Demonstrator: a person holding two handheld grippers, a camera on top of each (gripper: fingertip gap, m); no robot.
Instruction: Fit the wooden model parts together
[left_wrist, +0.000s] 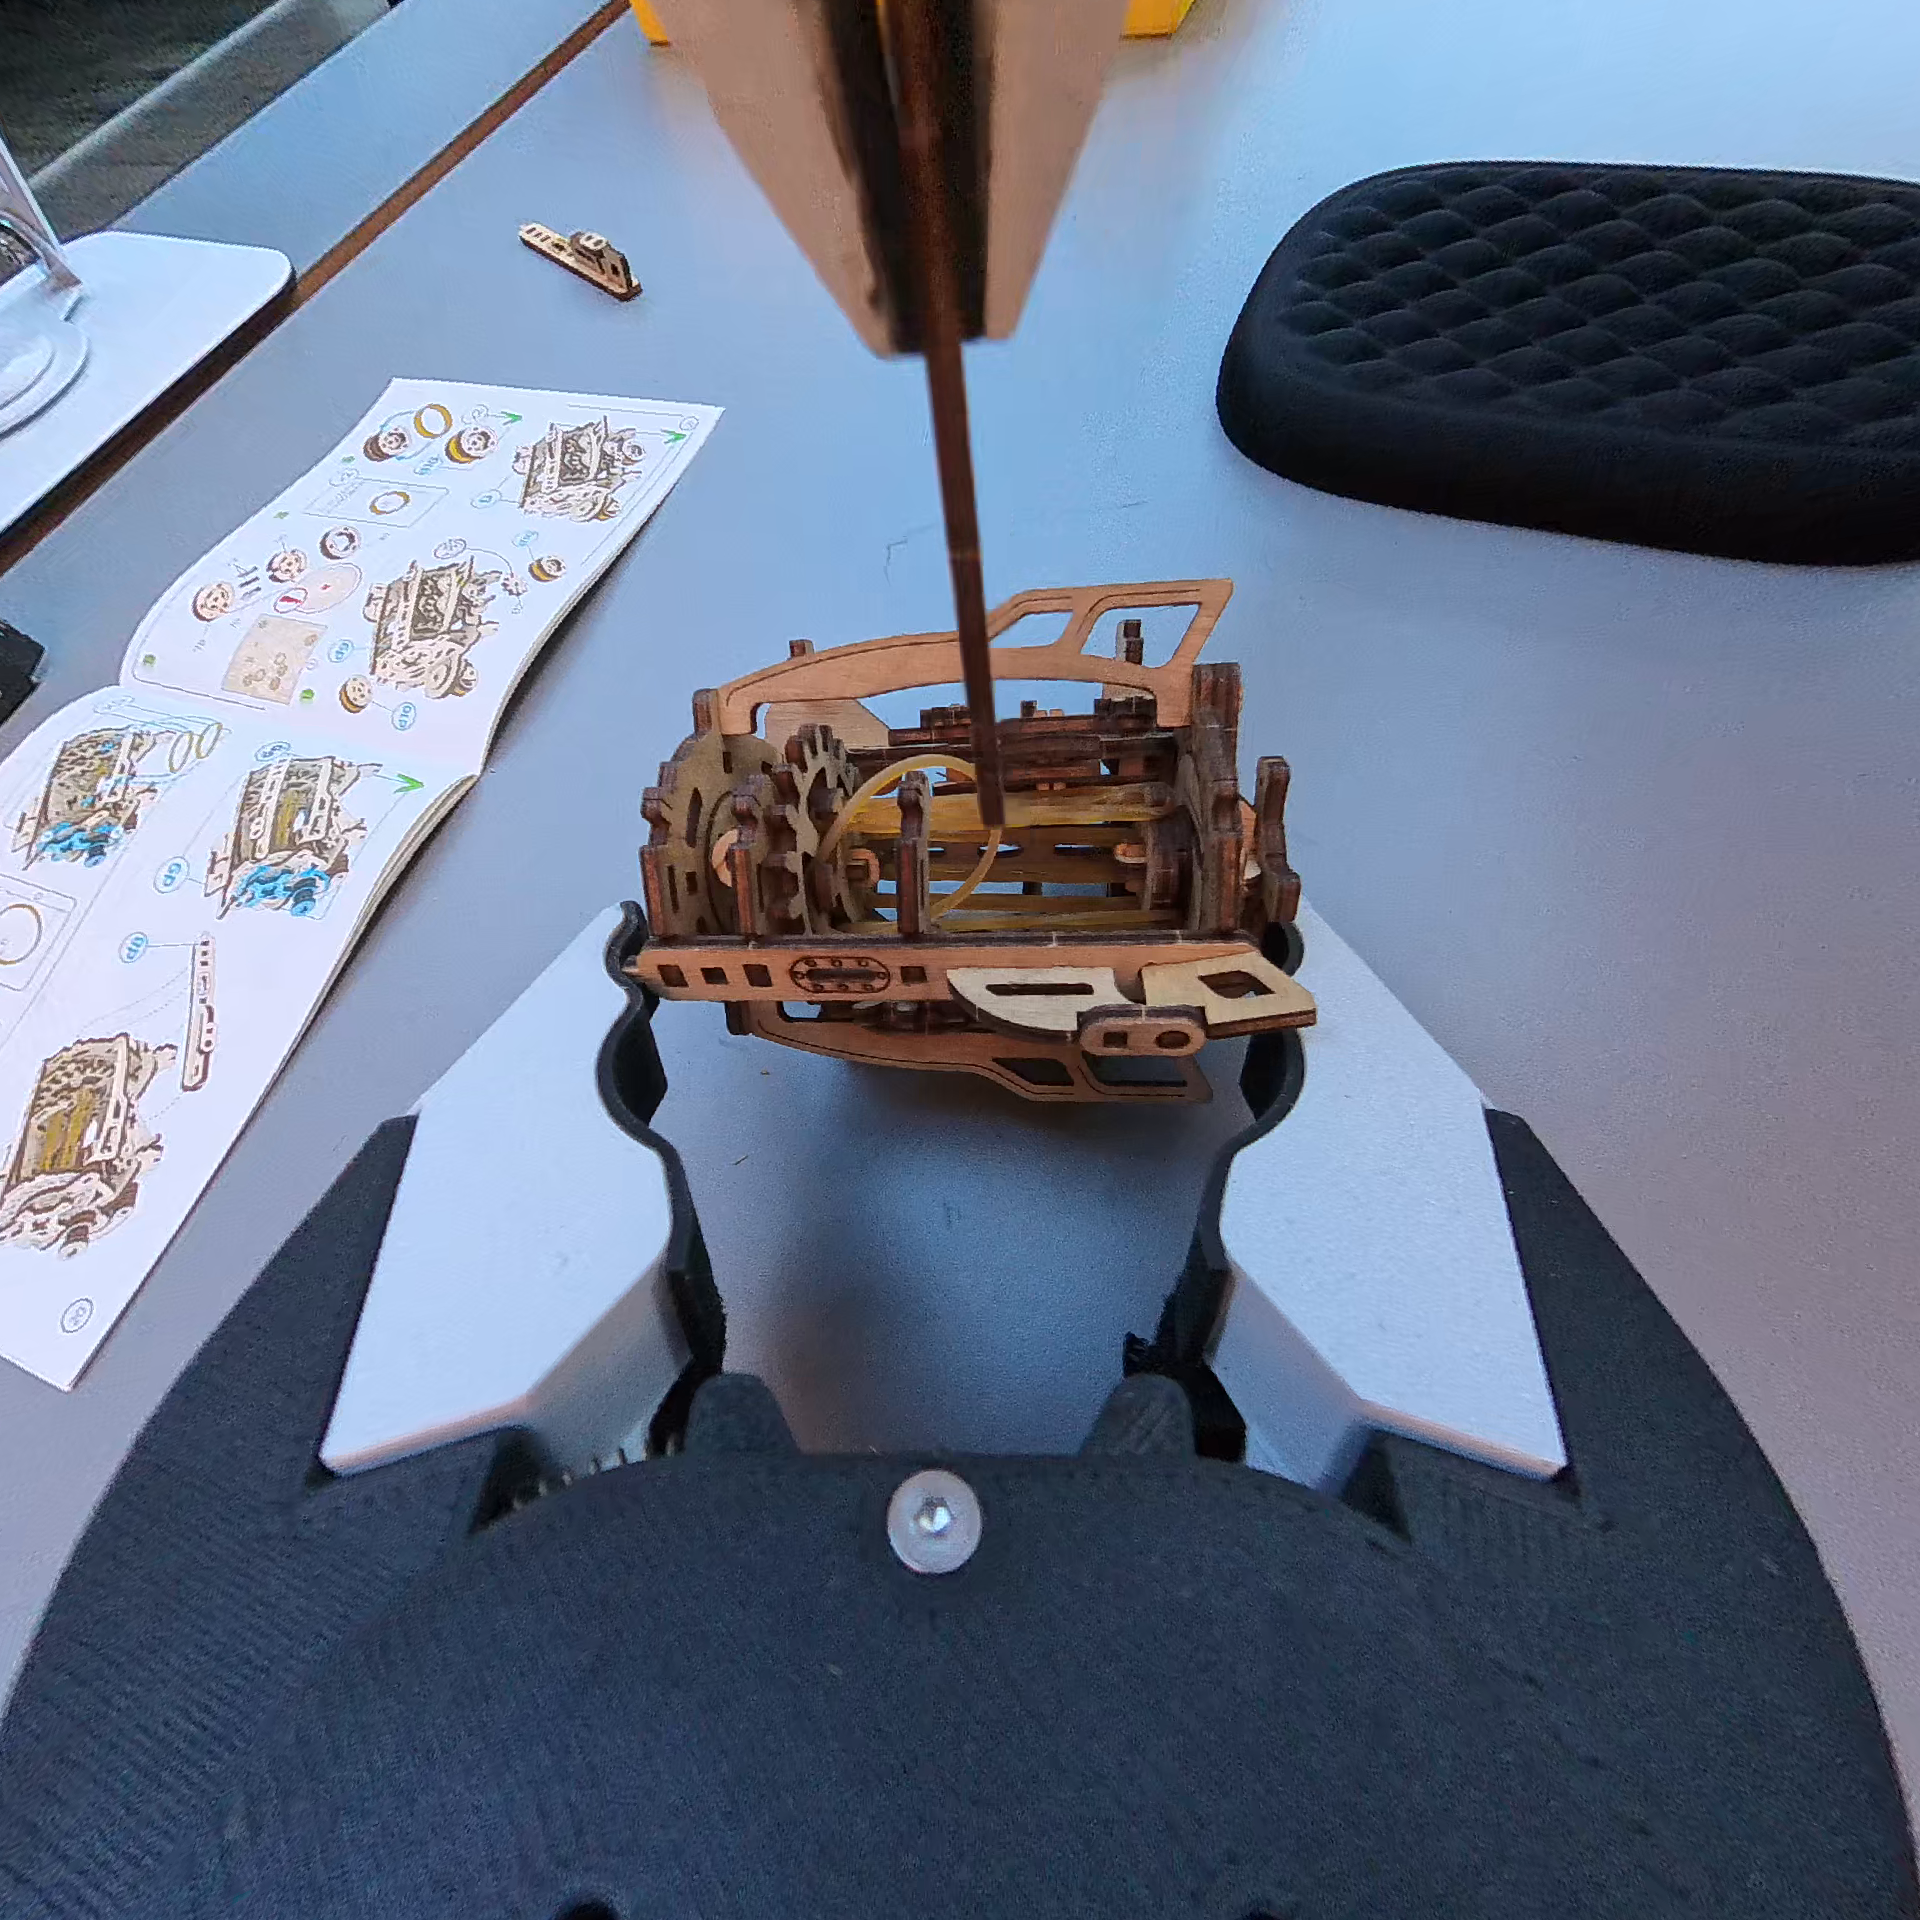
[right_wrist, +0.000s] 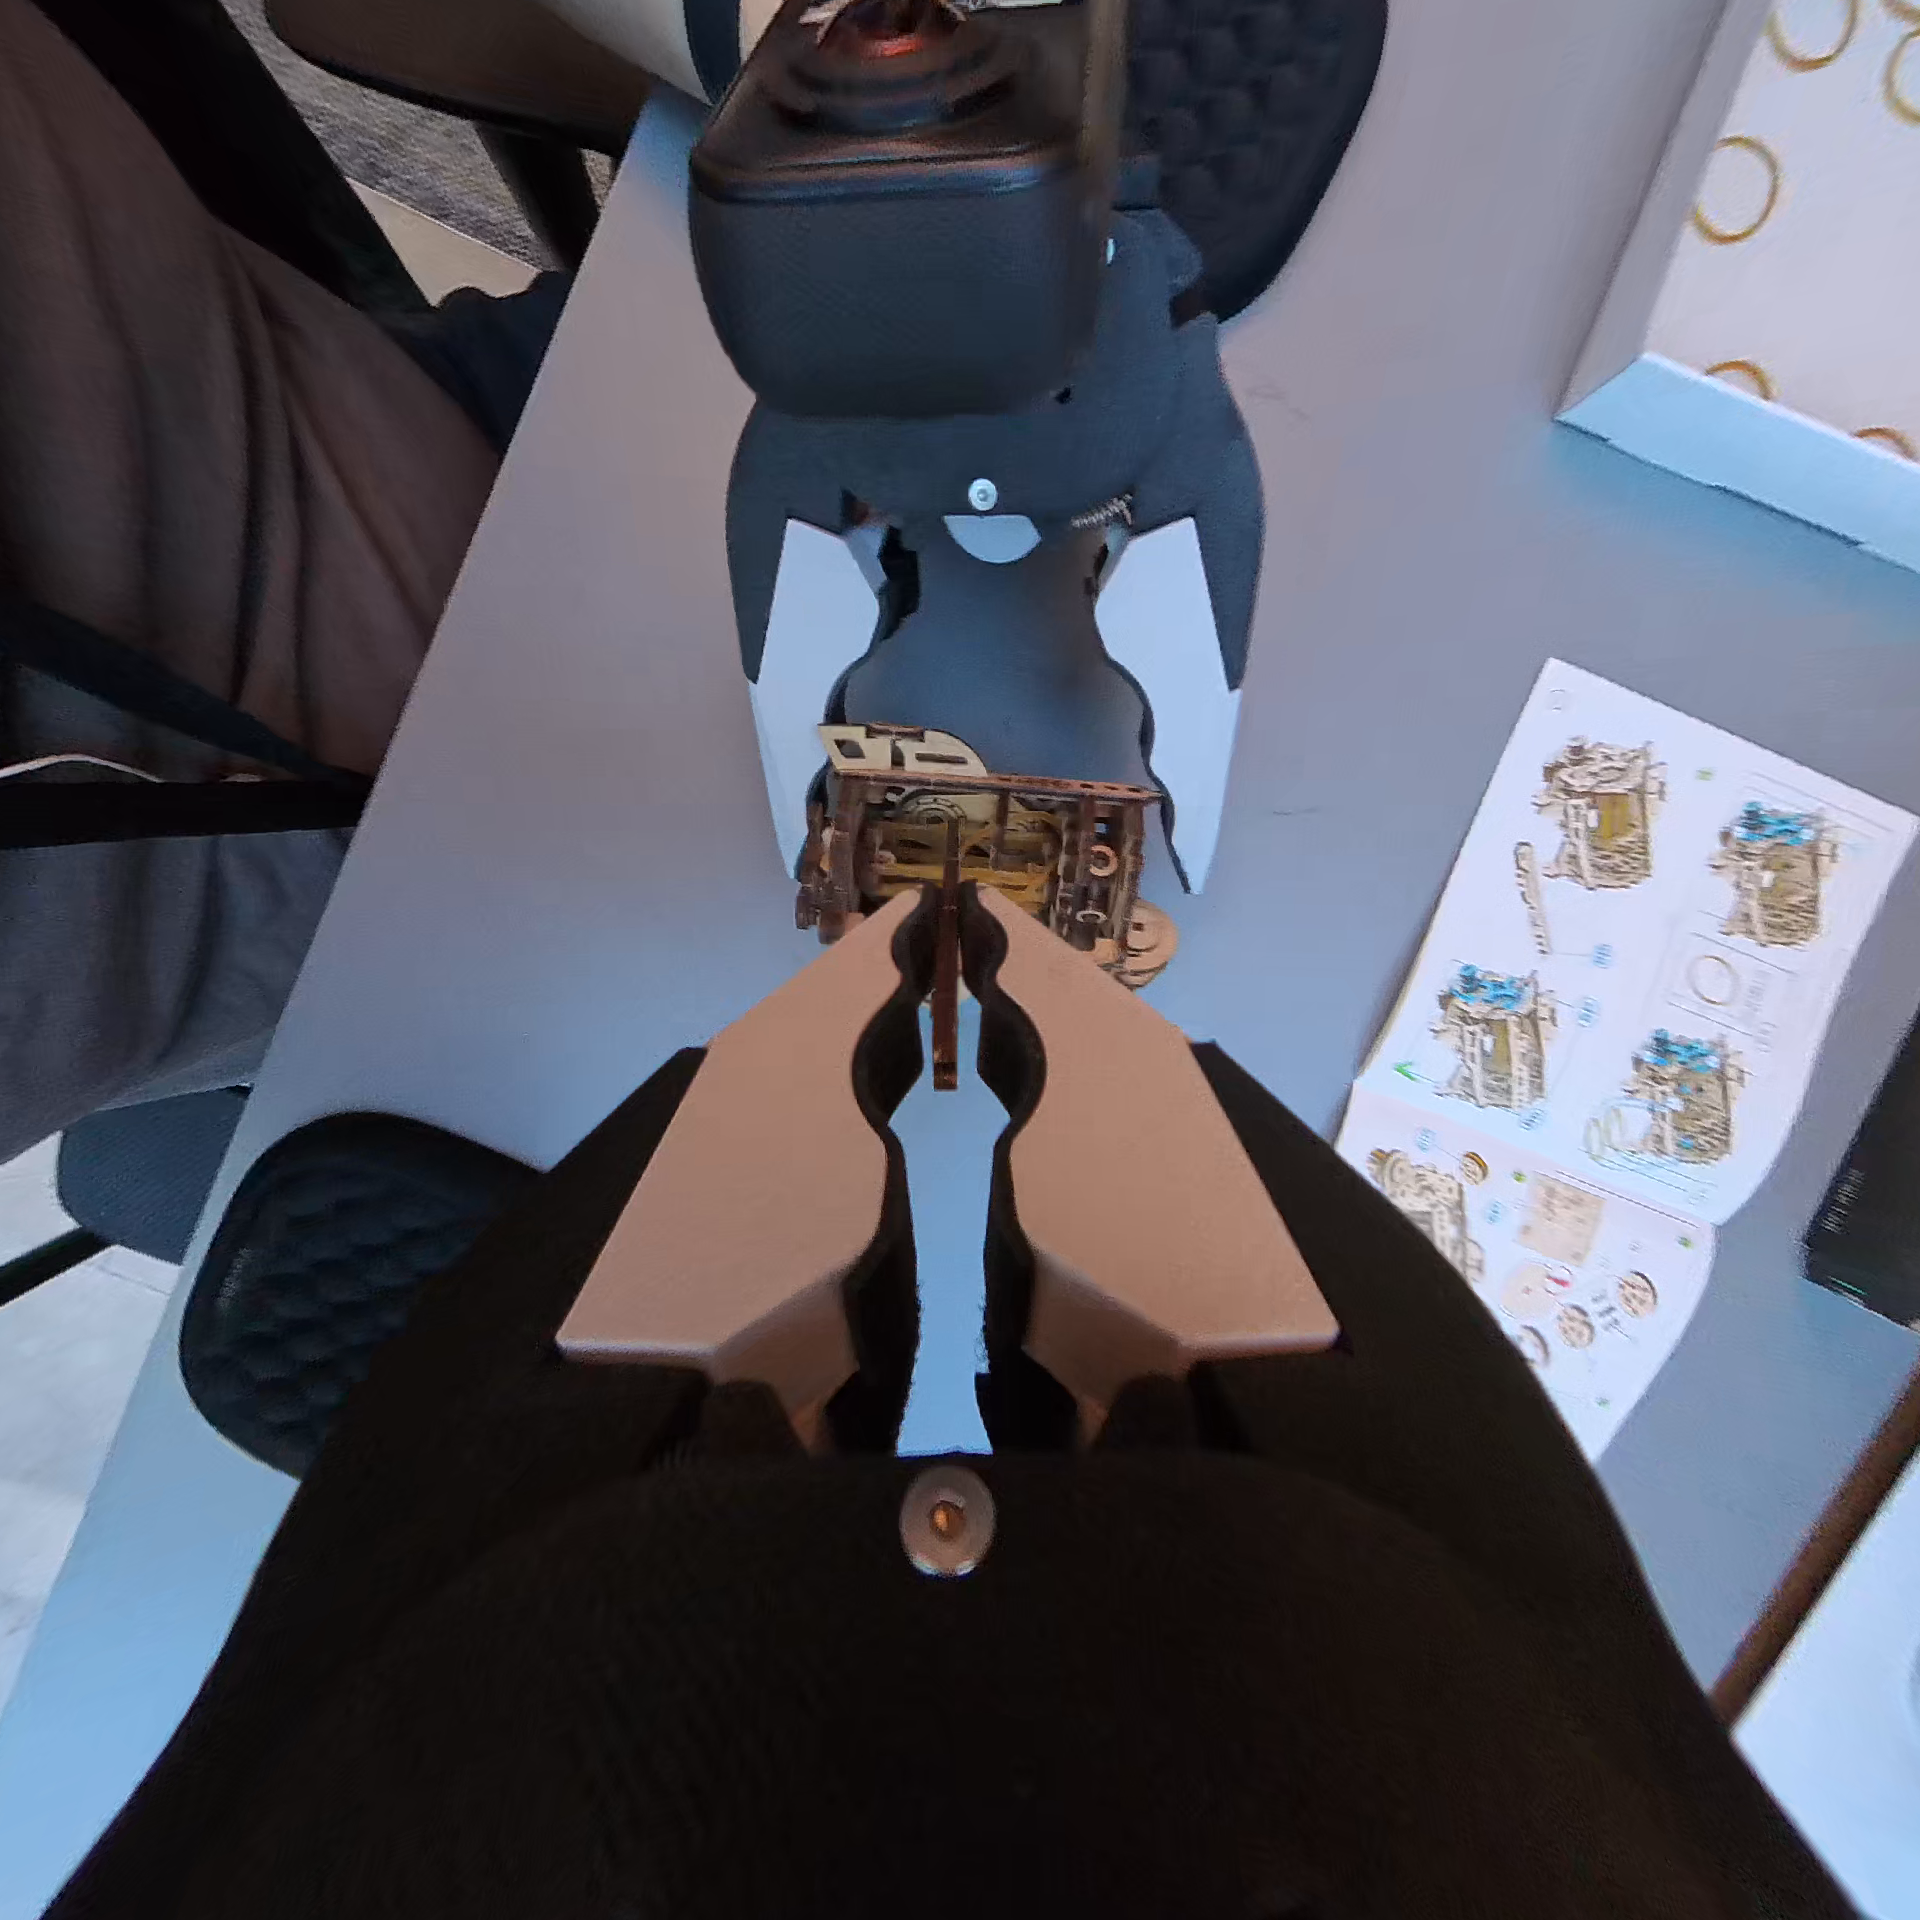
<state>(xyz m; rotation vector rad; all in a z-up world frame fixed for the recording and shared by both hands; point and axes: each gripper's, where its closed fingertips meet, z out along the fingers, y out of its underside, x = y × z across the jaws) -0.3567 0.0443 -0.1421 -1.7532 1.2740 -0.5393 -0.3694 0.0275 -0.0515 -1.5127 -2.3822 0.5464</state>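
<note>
The left gripper (left_wrist: 961, 997) is clamping its jaws on the wooden model (left_wrist: 966, 831), which is sitting on the grey counter (left_wrist: 1558, 831). The right gripper (right_wrist: 943, 914) is pinching a thin wooden strip (right_wrist: 945, 997), poking its tip down into the model beside the rubber band (left_wrist: 914, 831).

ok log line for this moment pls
left gripper: holds model by its ends | right gripper: shut on stick, tip down inside model | booklet: open on table

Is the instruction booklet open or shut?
Open. The instruction booklet lies spread flat on the table, two illustrated pages up, left of the wooden model.
</note>
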